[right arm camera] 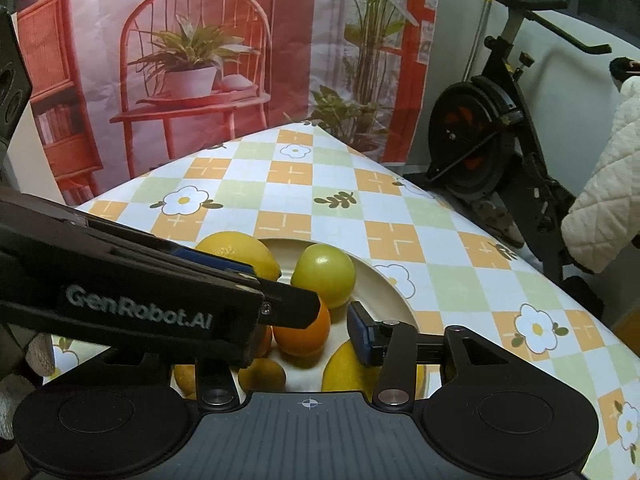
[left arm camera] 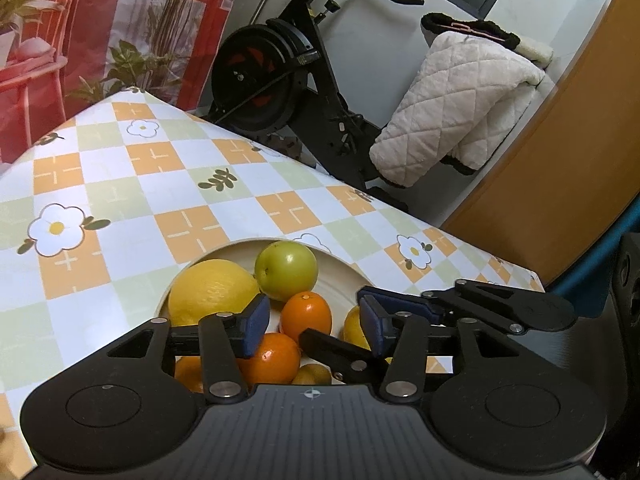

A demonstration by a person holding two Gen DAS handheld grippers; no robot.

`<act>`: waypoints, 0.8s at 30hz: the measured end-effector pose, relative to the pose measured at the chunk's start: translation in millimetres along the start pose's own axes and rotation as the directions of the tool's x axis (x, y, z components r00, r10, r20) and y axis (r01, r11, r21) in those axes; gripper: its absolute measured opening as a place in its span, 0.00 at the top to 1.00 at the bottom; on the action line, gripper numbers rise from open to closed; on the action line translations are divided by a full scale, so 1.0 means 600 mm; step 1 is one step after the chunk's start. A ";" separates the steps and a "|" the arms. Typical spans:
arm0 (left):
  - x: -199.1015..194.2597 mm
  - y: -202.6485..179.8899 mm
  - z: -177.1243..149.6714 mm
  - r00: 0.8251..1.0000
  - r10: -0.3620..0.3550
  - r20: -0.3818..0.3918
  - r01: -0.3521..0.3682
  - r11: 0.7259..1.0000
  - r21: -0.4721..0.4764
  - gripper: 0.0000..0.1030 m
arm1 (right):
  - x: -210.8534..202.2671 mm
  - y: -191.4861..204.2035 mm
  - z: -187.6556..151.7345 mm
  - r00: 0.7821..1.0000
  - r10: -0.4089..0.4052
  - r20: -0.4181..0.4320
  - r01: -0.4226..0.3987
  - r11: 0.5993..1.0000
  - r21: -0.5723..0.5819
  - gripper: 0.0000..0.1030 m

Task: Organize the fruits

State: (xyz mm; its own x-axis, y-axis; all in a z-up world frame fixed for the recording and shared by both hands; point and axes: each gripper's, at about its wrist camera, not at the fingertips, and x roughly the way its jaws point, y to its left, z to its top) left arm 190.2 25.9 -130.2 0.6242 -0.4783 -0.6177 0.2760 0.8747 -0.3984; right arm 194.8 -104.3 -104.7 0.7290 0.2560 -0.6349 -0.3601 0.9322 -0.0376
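A cream plate on the checked tablecloth holds several fruits: a large yellow lemon, a green apple, two oranges and a smaller yellow fruit. My left gripper hovers over the oranges, open, with its blue pads clear of the upper orange. My right gripper reaches in from the right, also open. Its right pad hangs over another yellow fruit. The left gripper's body crosses in front and hides its left finger. The apple lies just beyond.
The table's right edge drops off toward an exercise bike with a quilted cream coat draped on it. A printed red backdrop hangs behind the far edge. Bare tablecloth stretches beyond and left of the plate.
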 end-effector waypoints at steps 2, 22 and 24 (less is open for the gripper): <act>-0.010 0.000 0.001 1.000 0.006 0.010 -0.006 1.000 0.002 0.38 | -0.009 0.001 0.000 1.000 -0.006 0.005 0.005 1.000 0.003 0.53; -0.122 -0.051 -0.007 0.978 0.179 0.110 -0.197 0.963 0.184 0.14 | -0.121 -0.006 -0.037 0.997 -0.042 0.058 0.033 0.989 0.144 0.03; -0.133 -0.057 -0.010 0.970 0.208 0.123 -0.229 0.954 0.195 0.14 | -0.133 -0.008 -0.042 0.997 -0.040 0.061 0.029 0.985 0.168 0.01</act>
State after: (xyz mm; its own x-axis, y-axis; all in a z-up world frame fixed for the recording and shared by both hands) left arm 126.5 33.6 -71.5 0.7534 -0.2722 -0.5986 0.2622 0.9592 -0.1062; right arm 123.9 -135.7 -73.5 0.7768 0.2337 -0.5848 -0.2356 0.9690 0.0744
